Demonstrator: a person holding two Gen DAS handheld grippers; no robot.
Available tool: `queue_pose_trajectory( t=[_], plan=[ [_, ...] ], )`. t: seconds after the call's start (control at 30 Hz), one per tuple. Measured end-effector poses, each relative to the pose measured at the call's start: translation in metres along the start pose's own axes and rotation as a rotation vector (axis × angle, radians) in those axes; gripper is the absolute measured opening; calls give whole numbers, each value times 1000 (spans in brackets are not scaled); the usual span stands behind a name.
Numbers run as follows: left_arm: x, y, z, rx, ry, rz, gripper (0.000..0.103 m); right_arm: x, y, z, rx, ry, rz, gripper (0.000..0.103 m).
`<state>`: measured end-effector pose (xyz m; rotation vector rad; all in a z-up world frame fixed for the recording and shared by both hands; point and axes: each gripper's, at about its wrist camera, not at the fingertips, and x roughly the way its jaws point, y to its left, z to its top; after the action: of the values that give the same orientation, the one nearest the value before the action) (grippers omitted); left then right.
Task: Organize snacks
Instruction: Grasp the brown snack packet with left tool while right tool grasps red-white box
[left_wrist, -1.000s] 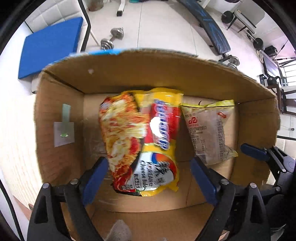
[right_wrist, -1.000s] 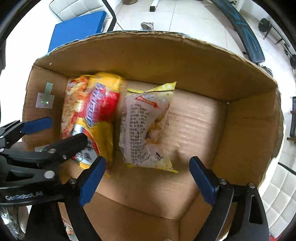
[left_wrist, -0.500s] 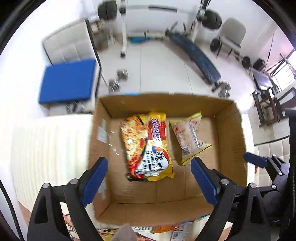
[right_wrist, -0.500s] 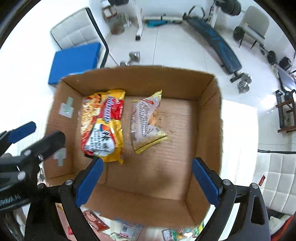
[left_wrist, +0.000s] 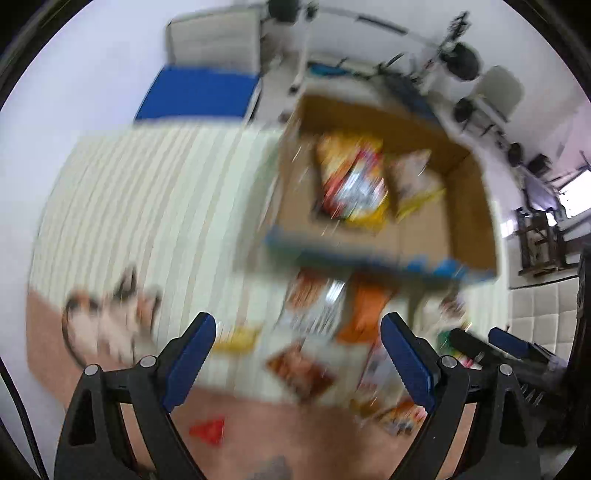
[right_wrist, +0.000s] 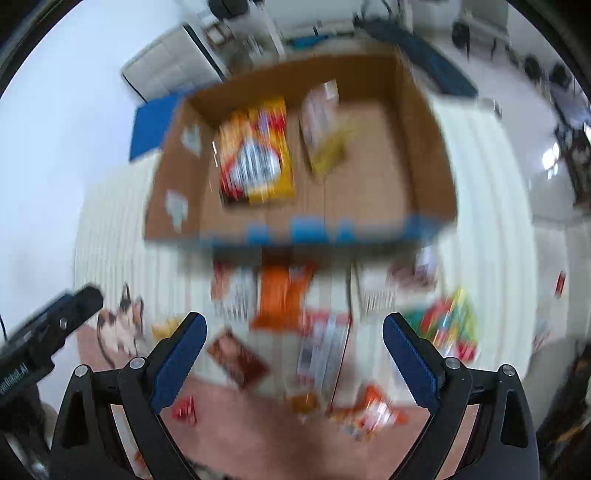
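Left wrist view: heavy motion blur. Left gripper (left_wrist: 297, 356) jaws wide apart, nothing between the blue pads (left_wrist: 190, 356), hovering above the snack pile. Cardboard box (left_wrist: 476, 221) sits upper right on a cream striped mat (left_wrist: 155, 206); blue print along its near wall. Inside box: red/yellow noodle pack (left_wrist: 351, 184) toward the left side, pale bag w/ yellow edge (left_wrist: 415, 182) just beside it on the right. Loose snacks lie on the mat just in front of the box: orange pack (left_wrist: 364, 308), silvery/white pack (left_wrist: 317, 302), brown pack (left_wrist: 301, 371); labels too blurred to read. Small red wrapper (left_wrist: 208, 430) on the pinkish surface nearest cam. Cat picture (left_wrist: 110, 321) at the mat's left edge. Right gripper (left_wrist: 506, 345) pokes in at far right; can't tell its jaws from here.

Right wrist view: also blurred. Right gripper (right_wrist: 291, 350) jaws wide apart, empty, over the loose pile. Box (right_wrist: 428, 155) top centre, noodle pack (right_wrist: 256, 155) left of the pale bag (right_wrist: 325, 125), rest of box floor bare. On the mat below the box: orange pack (right_wrist: 280, 295), brown pack (right_wrist: 236, 356), silvery pack (right_wrist: 323, 350), multicolour green/red pack (right_wrist: 448, 321) at right, red wrapper (right_wrist: 184, 408) near bottom left. Left gripper (right_wrist: 51, 325) body enters at left edge.
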<state>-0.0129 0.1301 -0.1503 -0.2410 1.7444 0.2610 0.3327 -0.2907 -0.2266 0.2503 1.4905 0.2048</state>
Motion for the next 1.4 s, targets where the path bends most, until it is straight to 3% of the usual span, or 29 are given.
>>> queue_pose_trajectory(
  t=[0.2, 0.3, 0.43, 0.57, 0.77, 1.0, 1.07, 1.2, 1.3, 1.4],
  plan=[
    [73, 41, -70, -136, 232, 2, 92, 74, -17, -38, 120, 160, -10, 98],
    [99, 52, -89, -211, 297, -19, 91, 105, -16, -45, 158, 196, -29, 95],
    [121, 52, -88, -286, 352, -47, 90, 136, -14, -52, 182, 221, -117, 83],
    [144, 46, -76, -336, 394, -64, 90, 145, -6, -58, 124, 216, -196, 57],
    [178, 30, -64, -374, 487, -100, 90, 151, -11, -74, 26, 262, -233, 52],
    [209, 26, -62, -444, 546, -60, 90, 159, -26, -91, 39, 293, -198, 55],
    [210, 21, -58, -423, 532, -20, 90, 162, -23, -95, 25, 298, -216, 56],
    [207, 0, -60, -250, 504, 74, 82, 169, -14, -104, -31, 306, -265, 57],
    [198, -7, -70, -90, 471, 159, 82, 171, -13, -115, -64, 331, -261, 55],
    [192, -4, -82, 4, 458, 206, 82, 169, -20, -123, -38, 353, -234, 55]
  ],
)
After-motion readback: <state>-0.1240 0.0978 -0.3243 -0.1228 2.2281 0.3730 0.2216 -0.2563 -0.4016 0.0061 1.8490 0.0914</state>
